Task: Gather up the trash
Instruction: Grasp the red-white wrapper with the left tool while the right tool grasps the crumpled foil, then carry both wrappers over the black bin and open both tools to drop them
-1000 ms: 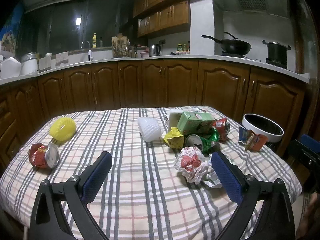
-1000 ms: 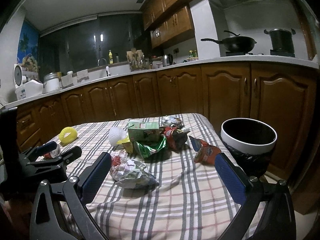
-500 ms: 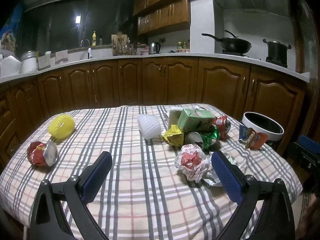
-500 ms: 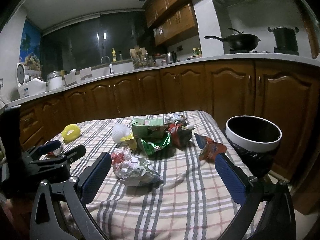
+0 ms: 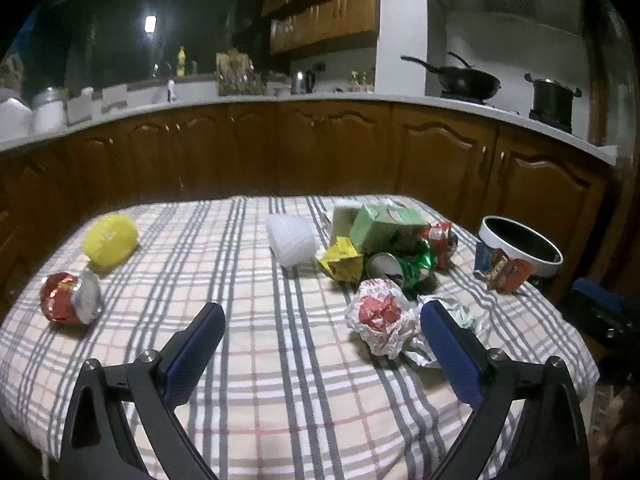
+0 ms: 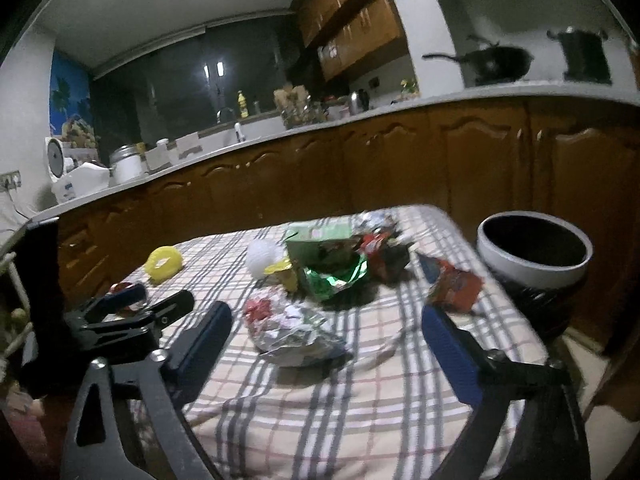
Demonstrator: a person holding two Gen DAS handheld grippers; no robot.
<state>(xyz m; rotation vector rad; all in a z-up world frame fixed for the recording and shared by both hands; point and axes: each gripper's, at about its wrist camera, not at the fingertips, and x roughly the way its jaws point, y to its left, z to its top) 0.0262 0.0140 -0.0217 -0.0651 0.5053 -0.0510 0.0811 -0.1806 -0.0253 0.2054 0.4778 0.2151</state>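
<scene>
- Since a second ago the right gripper (image 6: 324,340) has swung toward the bin (image 6: 534,268) at 2 o'clock, blurring its view; the left gripper (image 5: 322,340) has barely shifted.
- Both tongs gape wide and hold nothing.
- The trash stays on the plaid table (image 5: 280,392): a crumpled wrapper (image 5: 380,320) at 1 o'clock of the left gripper, a green carton (image 5: 386,226) beyond it, and a red can (image 5: 70,298) at 10 o'clock.
- Collecting looks not yet begun; the wrapper seems the likely first pick.

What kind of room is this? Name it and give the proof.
A home kitchen, most likely at night. A wok and a stockpot sit on the stove, wooden cabinets run under a long countertop, and a sink faucet stands before a dark window.
</scene>
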